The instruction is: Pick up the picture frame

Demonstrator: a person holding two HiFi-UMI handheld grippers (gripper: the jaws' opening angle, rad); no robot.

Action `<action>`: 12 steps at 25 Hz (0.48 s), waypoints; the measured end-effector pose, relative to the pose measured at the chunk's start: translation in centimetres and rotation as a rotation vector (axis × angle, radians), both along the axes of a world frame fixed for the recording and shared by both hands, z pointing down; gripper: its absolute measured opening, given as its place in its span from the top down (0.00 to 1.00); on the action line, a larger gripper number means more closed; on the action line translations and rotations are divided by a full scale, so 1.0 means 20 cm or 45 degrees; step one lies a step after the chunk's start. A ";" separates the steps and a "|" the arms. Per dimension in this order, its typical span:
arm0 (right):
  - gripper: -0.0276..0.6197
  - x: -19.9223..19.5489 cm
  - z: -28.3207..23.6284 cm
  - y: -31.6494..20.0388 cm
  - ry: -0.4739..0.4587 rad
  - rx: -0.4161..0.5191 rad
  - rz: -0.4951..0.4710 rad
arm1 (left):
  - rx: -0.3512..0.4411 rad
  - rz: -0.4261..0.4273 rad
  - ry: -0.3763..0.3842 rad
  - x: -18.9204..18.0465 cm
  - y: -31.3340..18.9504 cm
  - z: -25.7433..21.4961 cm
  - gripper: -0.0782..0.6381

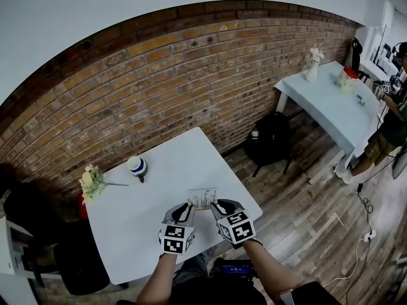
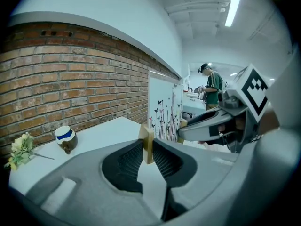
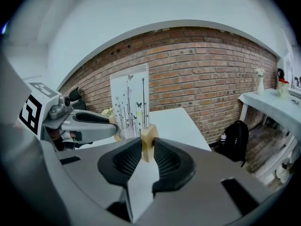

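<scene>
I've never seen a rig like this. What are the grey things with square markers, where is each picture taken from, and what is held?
No robot here: a person holds a two-jaw gripper, marker cube included, in each hand. The head view looks down from a camera on the person's head and shows the left gripper and right gripper over a white table. The other two pictures come from cameras riding on each gripper, looking along its jaws. Both grippers are closed on the wooden edges of a picture frame with a butterfly print, one on each side. A cup and a bunch of flowers sit on the table. Whether the frame is off the table, I cannot tell.
</scene>
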State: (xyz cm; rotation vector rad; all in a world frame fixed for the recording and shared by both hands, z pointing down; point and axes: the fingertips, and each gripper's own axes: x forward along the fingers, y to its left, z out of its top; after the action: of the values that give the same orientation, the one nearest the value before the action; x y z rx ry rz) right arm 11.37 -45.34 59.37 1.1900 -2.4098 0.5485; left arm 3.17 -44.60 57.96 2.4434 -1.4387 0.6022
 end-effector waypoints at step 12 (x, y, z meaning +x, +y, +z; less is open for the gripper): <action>0.82 0.01 0.01 0.16 -0.026 -0.009 0.045 | -0.008 0.042 -0.017 0.01 0.15 0.00 0.79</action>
State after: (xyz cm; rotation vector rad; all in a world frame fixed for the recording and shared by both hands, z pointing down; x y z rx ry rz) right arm 11.61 -42.04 59.56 1.2317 -2.4065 0.5820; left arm 3.42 -41.57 57.98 2.4672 -1.4014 0.6303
